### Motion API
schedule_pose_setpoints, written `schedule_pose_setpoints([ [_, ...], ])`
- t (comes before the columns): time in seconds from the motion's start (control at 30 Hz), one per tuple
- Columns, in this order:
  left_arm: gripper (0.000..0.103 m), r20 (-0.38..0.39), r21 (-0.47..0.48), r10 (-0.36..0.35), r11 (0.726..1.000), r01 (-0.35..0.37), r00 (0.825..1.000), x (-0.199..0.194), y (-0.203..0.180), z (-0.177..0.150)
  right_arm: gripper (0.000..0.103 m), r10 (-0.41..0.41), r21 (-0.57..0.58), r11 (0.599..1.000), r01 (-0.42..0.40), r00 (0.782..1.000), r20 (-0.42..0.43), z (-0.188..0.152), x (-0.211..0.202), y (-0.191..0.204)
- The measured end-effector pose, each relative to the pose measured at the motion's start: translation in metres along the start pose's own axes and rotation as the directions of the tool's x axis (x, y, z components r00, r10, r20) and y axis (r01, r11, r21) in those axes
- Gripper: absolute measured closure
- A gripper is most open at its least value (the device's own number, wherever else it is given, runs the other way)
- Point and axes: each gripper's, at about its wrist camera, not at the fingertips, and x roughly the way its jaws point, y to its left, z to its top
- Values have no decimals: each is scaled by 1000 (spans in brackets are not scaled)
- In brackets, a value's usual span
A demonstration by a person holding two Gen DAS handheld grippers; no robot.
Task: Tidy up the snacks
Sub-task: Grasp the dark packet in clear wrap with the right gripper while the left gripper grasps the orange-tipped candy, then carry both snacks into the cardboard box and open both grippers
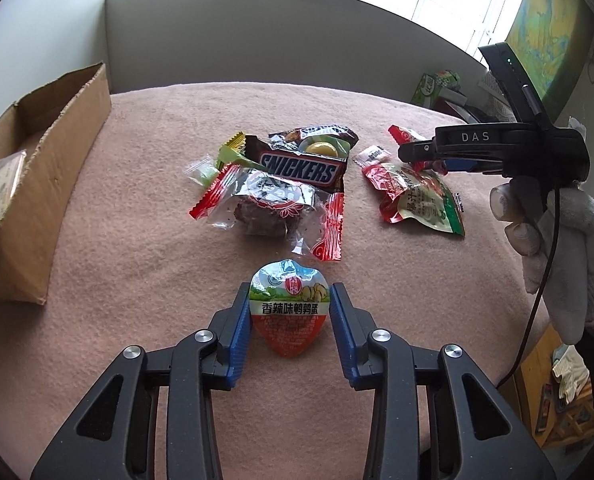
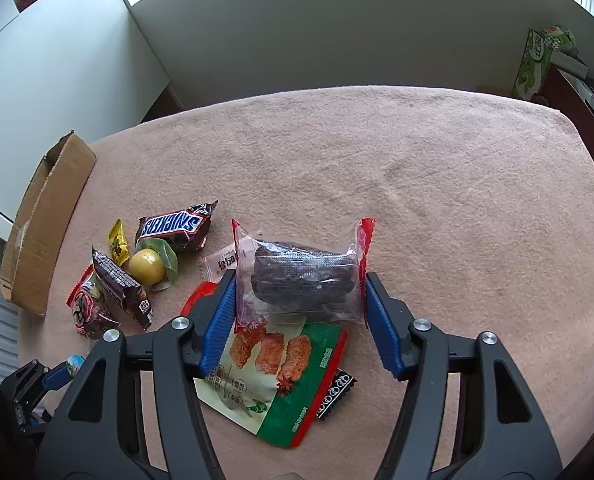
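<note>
Two grippers are each closing in on a snack on a pink blanket [image 1: 137,240].

Left wrist view: the left gripper [image 1: 290,312] straddles a small heart-shaped sealed cup [image 1: 289,312], printed with Chinese characters. Its blue pads [image 1: 239,332] sit just beside the cup's edges; whether they press yet cannot be told. Beyond lies a pile with a bar reading "SNICKERS" [image 1: 297,168] and a dark cake in clear wrap with red ends [image 1: 269,208]. A cardboard box [image 1: 57,184] stands open at the left edge. At right, a gloved hand [image 1: 553,232] holds the other gripper, marked "DAS".

Right wrist view: the right gripper [image 2: 299,300] brackets a dark cake in clear wrap [image 2: 301,284], its jaws spread with a gap showing beside the right pad. The cake rests on a green and red pouch [image 2: 277,376] with Chinese print.

The step appears to be picking. Next, each grip likely needs to tighten gently, lift, and carry towards the box.
</note>
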Motion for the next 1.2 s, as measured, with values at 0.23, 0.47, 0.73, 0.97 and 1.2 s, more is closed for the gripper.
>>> schedule_pose_setpoints([
  [0.23,67,8,-11,-10,1000,10,1000,-8,3,0,39,-3,-30,1000,4,999,37,-6,-24,6],
  [0.47,67,38,-21,-20,1000,21,999,-24,6,2,39,21,-65,998,-16,997,76,-4,-50,24],
  [0.73,67,95,-43,-8,999,12,995,-52,22,9,39,85,-147,987,-68,990,113,8,-73,78],
  [0.97,67,153,-91,41,995,-27,987,-79,57,15,39,144,-245,963,-110,982,123,15,-81,140],
  [1.2,67,195,-147,118,985,-90,974,-98,99,22,39,194,-336,931,-144,974,120,32,-71,211],
])
